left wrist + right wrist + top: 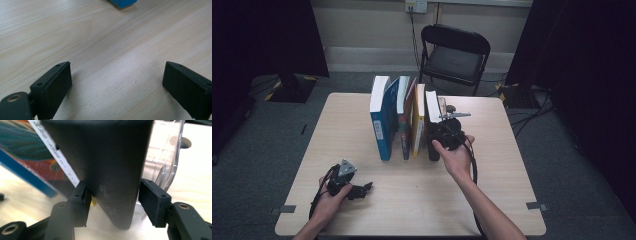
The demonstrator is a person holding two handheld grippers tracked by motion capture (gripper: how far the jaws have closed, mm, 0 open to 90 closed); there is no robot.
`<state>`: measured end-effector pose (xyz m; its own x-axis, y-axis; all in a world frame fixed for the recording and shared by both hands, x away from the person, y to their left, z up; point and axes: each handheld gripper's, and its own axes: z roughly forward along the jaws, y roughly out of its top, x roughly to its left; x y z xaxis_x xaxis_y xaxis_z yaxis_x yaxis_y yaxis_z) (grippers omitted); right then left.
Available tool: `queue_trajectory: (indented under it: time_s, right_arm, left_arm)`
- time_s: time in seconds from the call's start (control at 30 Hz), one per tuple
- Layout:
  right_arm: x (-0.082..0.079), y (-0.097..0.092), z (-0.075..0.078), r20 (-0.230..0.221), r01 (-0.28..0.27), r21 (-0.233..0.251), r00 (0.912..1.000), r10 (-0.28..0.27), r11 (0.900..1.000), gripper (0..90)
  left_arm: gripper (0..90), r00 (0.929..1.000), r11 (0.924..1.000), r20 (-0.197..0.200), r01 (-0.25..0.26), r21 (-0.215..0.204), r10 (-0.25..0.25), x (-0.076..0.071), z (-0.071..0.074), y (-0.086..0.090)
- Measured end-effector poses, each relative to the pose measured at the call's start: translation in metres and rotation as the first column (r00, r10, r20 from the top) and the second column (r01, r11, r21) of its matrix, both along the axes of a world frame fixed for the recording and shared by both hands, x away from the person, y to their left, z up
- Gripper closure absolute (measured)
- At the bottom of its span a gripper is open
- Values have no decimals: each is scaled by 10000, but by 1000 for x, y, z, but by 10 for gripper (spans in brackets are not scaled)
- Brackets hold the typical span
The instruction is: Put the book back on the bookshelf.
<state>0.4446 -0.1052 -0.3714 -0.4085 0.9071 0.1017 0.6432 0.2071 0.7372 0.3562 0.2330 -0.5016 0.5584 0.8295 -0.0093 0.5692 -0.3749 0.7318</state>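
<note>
As black book [110, 170] stands btwn its jaws, right claw [113, 202] is apart, pads w/ slight gaps.

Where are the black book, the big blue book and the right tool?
black book [110, 170], right gripper view, on its dark spine.
big blue book [383, 127], high view, on its blue cover.
right tool [112, 202], right gripper view, midway between its two pads.

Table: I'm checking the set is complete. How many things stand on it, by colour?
Blue book: 1
Red-spined book: 1
Yellow book: 1
Black book: 1
Clear holder: 1
Total: 5
</note>
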Motion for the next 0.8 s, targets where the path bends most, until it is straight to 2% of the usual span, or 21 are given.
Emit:
queue_trajectory:
  time_s: [0.17, 0.23, 0.3, 0.37, 0.5, 0.67, 0.8]
  right_arm:
    - [0, 5, 2, 454, 606, 15, 9971, -606, 9982, 479]
    - [1, 7, 3, 484, 732, 179, 9961, -740, 9972, 479]
    - [-1, 11, 2, 495, 776, 106, 9957, -780, 9969, 475]
    - [-3, 15, 0, 582, 711, 27, 9958, -712, 9975, 469]
    - [-3, 14, -2, 489, 706, 234, 9962, -716, 9972, 453]
    - [-3, 11, -4, 377, 415, 260, 9984, -425, 9988, 426]
    - [-2, 9, -4, 468, 184, 234, 9987, -194, 9996, 415]
  left_arm:
    - [85, 10000, 10000, 0, -1, 1, 1, 0, 0, 0]
    - [85, 10000, 10000, -3, 2, 2, -2, 0, 0, 0]
    - [85, 10000, 10000, 0, 0, -2, 0, 0, 0, 0]
    - [85, 10000, 10000, 0, 0, -1, 0, 0, 0, 0]
    - [85, 10000, 10000, -1, 1, -1, -1, 0, 0, 0]
    - [85, 10000, 10000, 1, -2, -2, 2, 0, 0, 0]
    - [85, 10000, 10000, 0, 1, 0, -1, 0, 0, 0]
